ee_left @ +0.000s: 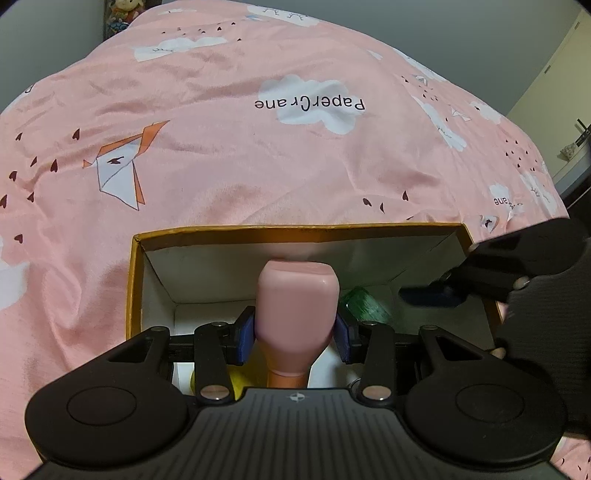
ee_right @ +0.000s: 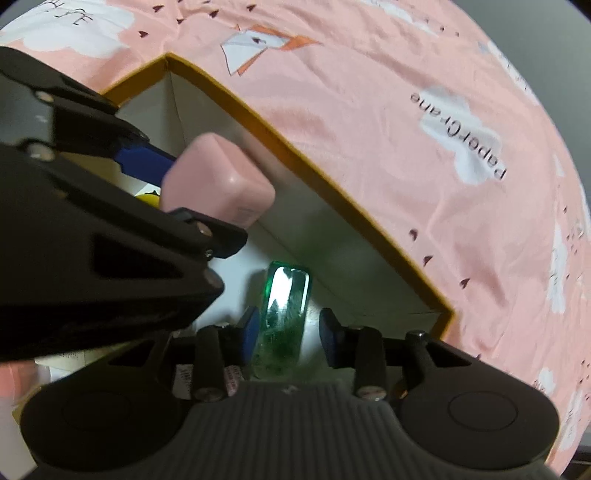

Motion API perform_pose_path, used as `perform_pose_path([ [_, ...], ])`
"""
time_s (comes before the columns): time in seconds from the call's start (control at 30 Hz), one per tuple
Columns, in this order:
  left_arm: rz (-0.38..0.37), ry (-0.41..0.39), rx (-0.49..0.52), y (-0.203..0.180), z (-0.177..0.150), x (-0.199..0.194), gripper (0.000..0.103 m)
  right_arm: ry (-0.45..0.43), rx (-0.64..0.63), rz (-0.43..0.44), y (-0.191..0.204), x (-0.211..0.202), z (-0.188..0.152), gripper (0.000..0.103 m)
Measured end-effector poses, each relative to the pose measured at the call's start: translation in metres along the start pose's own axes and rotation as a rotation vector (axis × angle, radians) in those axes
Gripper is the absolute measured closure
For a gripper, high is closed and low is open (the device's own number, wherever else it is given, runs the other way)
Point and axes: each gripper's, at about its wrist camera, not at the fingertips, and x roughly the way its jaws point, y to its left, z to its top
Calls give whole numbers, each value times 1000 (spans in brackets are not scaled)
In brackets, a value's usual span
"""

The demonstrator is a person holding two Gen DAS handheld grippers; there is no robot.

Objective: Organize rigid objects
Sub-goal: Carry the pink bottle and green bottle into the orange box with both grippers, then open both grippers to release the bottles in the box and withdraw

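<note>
An open cardboard box with an orange rim (ee_left: pixel 295 229) (ee_right: pixel 295 155) and white walls lies on the bed. My left gripper (ee_left: pixel 293 334) is shut on a pink bottle (ee_left: pixel 297 302) (ee_right: pixel 218 181), blue pads pressing both its sides, and holds it tilted over the box. My right gripper (ee_right: pixel 290 332) reaches down into the box's right part around a green translucent bottle (ee_right: pixel 286 295) (ee_left: pixel 364 302). Its left pad lies against the bottle, while the right pad stands clear with a gap. One of its blue fingers (ee_left: pixel 432 297) shows beside the green bottle. A yellow object (ee_left: pixel 236 384) (ee_right: pixel 149 199) lies in the box, mostly hidden.
A pink bedspread (ee_left: pixel 258 147) (ee_right: pixel 388 110) with clouds and paper cranes surrounds the box. A person's dark-sleeved hand (ee_left: pixel 535 332) holds the right gripper. Stuffed toys (ee_left: pixel 122 14) sit at the far left corner and furniture (ee_left: pixel 576 155) stands beyond the bed's right edge.
</note>
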Motion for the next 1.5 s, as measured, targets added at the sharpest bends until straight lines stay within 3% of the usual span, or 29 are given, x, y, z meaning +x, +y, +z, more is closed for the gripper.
perform_pose_path([
  [0.1, -16, 1, -6, 0, 0, 2, 55, -58, -28, -37, 2, -15, -6, 63],
  [0.17, -8, 12, 18, -2, 1, 6, 55, -99, -51, -55, 1, -23, -11, 52],
  [0.27, 4, 5, 132, -13, -1, 12, 56, -127, -62, -69, -1, -26, -18, 50],
  [0.33, 20, 22, 155, -18, -1, 16, 56, -127, -66, -68, 0, -27, -23, 50],
  [0.53, 12, 106, 75, -11, 3, 29, 56, -137, -72, -57, -1, -24, -27, 49],
  [0.8, 37, 112, 58, -11, 1, 30, 54, -152, -89, -61, -6, -22, -38, 48],
  [1.23, 70, 20, 125, -35, -15, -32, 50, -196, -38, -32, -7, -51, -48, 45],
  [1.5, 77, -151, 201, -65, -46, -99, 50, -308, 49, -51, 3, -102, -80, 44],
])
